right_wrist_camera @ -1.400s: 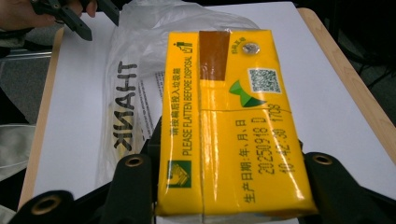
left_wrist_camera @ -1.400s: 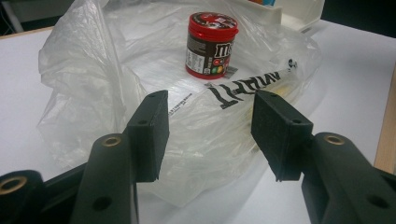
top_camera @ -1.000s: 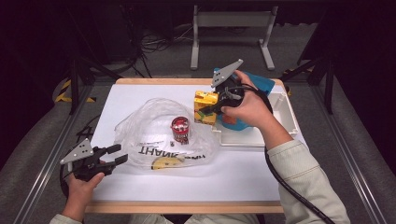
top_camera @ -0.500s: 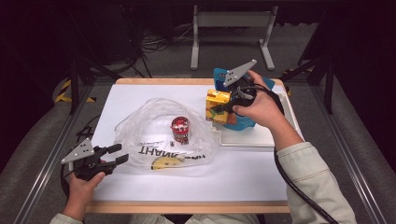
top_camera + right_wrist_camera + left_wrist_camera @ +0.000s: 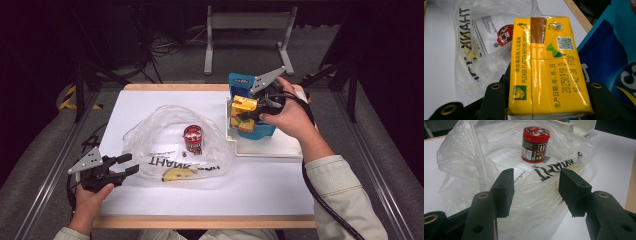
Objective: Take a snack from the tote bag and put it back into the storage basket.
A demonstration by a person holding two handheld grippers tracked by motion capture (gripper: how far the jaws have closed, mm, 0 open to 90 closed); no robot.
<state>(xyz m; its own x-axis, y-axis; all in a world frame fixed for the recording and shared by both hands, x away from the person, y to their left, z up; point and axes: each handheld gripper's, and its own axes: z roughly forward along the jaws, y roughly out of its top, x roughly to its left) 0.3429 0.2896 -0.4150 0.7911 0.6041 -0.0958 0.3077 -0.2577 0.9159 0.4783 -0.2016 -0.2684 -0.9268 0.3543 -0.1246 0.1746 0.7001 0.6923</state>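
Observation:
My right gripper (image 5: pixel 248 111) is shut on a yellow drink carton (image 5: pixel 243 106) and holds it above the white tray (image 5: pixel 280 146), in front of a blue snack bag (image 5: pixel 260 129). In the right gripper view the yellow carton (image 5: pixel 546 67) lies between the jaws with the blue bag (image 5: pixel 614 57) beside it. A clear plastic bag (image 5: pixel 170 145) with black lettering lies mid-table, and a red-lidded candy jar (image 5: pixel 193 138) stands on it. My left gripper (image 5: pixel 124 165) is open at the bag's near-left edge. In the left gripper view the jar (image 5: pixel 535 144) stands upright beyond the open jaws.
A yellow item (image 5: pixel 179 174) lies inside the plastic bag near its front edge. The white table (image 5: pixel 210 195) has a wooden front edge. Metal stand legs (image 5: pixel 245 30) and cables stand on the floor behind the table.
My right gripper has lifted the yellow carton and carried it right, over the tray in front of the blue bag. The left gripper has stayed in place.

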